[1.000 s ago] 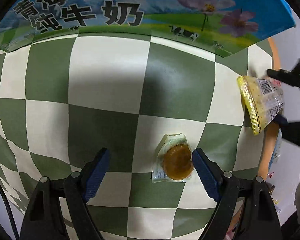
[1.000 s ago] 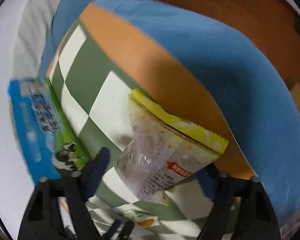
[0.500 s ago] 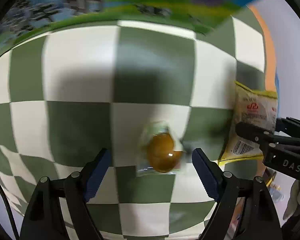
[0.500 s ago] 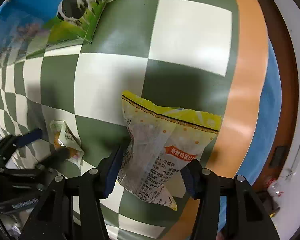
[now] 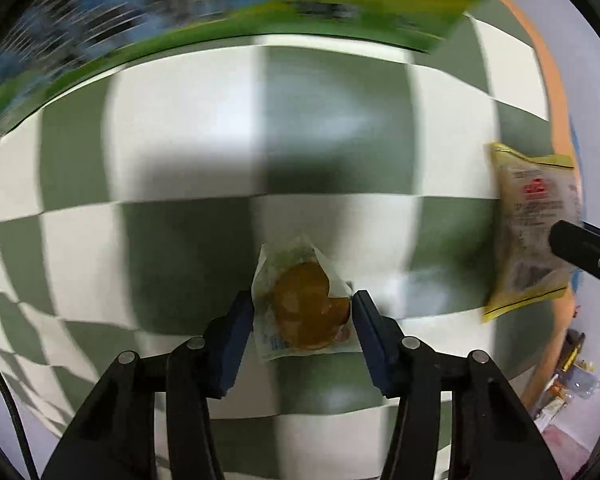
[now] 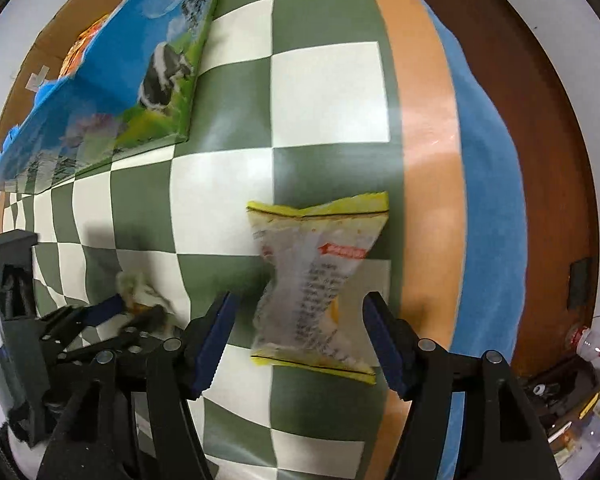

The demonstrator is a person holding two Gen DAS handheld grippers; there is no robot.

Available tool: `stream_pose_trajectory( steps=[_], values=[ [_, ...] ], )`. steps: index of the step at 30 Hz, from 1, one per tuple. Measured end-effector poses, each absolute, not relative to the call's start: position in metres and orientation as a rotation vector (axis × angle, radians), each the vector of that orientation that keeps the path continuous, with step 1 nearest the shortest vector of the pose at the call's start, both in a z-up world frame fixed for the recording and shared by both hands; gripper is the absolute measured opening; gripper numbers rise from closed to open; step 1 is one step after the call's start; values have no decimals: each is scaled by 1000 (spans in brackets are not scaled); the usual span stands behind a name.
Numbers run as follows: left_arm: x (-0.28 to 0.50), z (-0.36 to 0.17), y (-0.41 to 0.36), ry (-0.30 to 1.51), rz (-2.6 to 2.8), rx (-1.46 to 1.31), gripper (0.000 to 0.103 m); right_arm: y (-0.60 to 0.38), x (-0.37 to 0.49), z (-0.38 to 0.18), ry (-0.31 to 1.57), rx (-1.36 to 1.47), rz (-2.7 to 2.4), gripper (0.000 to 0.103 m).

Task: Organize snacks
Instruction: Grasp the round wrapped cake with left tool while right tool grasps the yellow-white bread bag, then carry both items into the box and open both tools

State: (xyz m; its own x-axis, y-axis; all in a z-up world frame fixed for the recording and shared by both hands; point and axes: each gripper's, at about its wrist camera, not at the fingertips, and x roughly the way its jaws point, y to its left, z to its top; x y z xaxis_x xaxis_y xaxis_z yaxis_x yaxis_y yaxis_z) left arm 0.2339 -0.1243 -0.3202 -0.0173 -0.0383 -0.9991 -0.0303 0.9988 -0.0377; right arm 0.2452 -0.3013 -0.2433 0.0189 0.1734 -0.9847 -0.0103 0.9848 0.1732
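Green-and-white checked cloth (image 5: 188,168) covers the table, with an orange border (image 6: 428,152) along its far side. On it, the left gripper (image 5: 303,312) has narrowed since half a second ago: its blue pads (image 5: 236,330) now press both sides of the small clear packet with a brown cake (image 5: 304,308), where before they stood wide of it. The right gripper (image 6: 300,326) has done the reverse; its jaws have spread and now stand apart from the yellow-edged snack bag (image 6: 320,280), which lies flat on the cloth between them near the orange border. Counted: two grippers, two snack packets on the cloth, and one blue-and-green milk carton box (image 6: 140,68) at the far edge, blurred in the left wrist view.
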Motion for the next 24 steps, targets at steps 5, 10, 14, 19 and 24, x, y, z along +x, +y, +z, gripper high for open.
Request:
stream_pose_trajectory(
  steps=[5, 10, 14, 19, 24],
  values=[
    [229, -327, -86, 1629, 35, -171, 51, -289, 235, -258, 1556, 140, 133, 69],
    [234, -344, -97, 1682, 34, -110, 57, -278, 236, -274, 1567, 142, 104, 69],
    [225, -344, -114, 1643, 63, -66, 54, -270, 236, -288, 1578, 127, 82, 68],
    [213, -330, -115, 1614, 66, -80, 43, -281, 224, -295, 1553, 85, 66, 50],
    [206, -316, -106, 1594, 69, -122, 43, -278, 210, -282, 1526, 83, 112, 41]
  ],
)
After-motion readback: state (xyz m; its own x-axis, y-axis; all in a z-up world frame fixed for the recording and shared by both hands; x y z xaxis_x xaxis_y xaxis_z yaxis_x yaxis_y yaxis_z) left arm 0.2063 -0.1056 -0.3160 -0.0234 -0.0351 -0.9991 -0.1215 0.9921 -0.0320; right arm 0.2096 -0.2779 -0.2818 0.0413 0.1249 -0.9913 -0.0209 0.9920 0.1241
